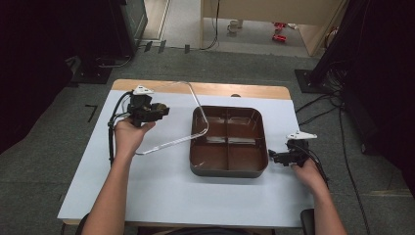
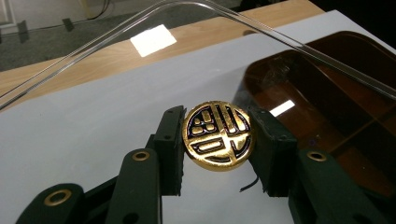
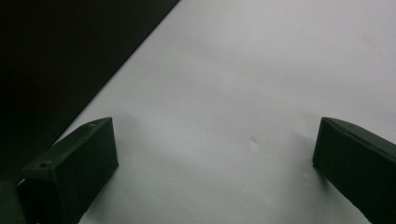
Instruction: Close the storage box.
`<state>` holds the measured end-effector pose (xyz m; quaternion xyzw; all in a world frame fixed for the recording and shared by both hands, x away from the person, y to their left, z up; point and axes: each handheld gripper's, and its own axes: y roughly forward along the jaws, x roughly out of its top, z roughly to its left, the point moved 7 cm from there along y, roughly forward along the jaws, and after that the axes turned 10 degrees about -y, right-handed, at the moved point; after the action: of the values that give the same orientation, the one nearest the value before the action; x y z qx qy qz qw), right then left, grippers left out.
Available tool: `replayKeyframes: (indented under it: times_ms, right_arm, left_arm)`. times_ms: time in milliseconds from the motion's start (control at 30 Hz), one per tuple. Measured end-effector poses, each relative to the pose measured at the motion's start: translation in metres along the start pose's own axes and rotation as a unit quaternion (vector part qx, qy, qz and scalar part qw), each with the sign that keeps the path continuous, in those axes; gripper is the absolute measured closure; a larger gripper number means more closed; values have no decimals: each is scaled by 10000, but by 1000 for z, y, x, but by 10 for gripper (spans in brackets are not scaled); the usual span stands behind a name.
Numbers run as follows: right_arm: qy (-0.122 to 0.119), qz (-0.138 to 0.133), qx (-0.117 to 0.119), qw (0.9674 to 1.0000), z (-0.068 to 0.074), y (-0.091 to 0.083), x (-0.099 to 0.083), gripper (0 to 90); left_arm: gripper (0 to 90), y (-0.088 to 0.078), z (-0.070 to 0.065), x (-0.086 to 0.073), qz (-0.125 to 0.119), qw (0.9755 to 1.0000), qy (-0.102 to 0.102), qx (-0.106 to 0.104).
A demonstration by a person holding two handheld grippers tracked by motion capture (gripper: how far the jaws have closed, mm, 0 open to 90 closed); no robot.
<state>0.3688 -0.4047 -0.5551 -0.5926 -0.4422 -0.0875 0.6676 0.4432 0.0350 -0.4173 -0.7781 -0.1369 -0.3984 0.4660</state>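
The left gripper view shows a gold knob (image 2: 218, 136) on a clear lid (image 2: 140, 93), clenched between the pads of the left tool (image 2: 218, 140). The lid hangs tilted over the left edge of a brown divided tray (image 1: 229, 142) on the white-covered bench (image 1: 161, 186). The right tool (image 1: 275, 156) rests released just right of the tray, jaws wide apart.

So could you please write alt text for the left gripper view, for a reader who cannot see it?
The left gripper pinches a round gold knob with a dark pattern between its two black jaws. The knob sits on a clear lid lifted above a white table, with a brown divided tray to the right.
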Motion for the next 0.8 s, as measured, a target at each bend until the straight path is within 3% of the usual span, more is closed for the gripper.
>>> replayKeyframes:
  times_ms: [100,133,167,367,667,800]
  right_arm:
    - [15,2,-2,10000,0,0,0,0]
    - [15,2,-2,10000,0,0,0,0]
    - [14,0,-2,10000,0,0,0,0]
    - [30,6,3,10000,0,0,0,0]
    - [12,1,2,10000,0,0,0,0]
    - [10,3,2,10000,0,0,0,0]
  left_arm:
    - [593,6,-16,-1,-32,9999,136,-97]
    - [593,6,-16,-1,-32,9999,136,-97]
    - [593,11,-26,-2,-64,9996,204,-180]
    - [593,23,-52,-8,54,9983,476,-344]
    - [593,42,-80,-15,141,9957,700,-591]
    - [593,54,-95,-19,237,9931,898,-720]
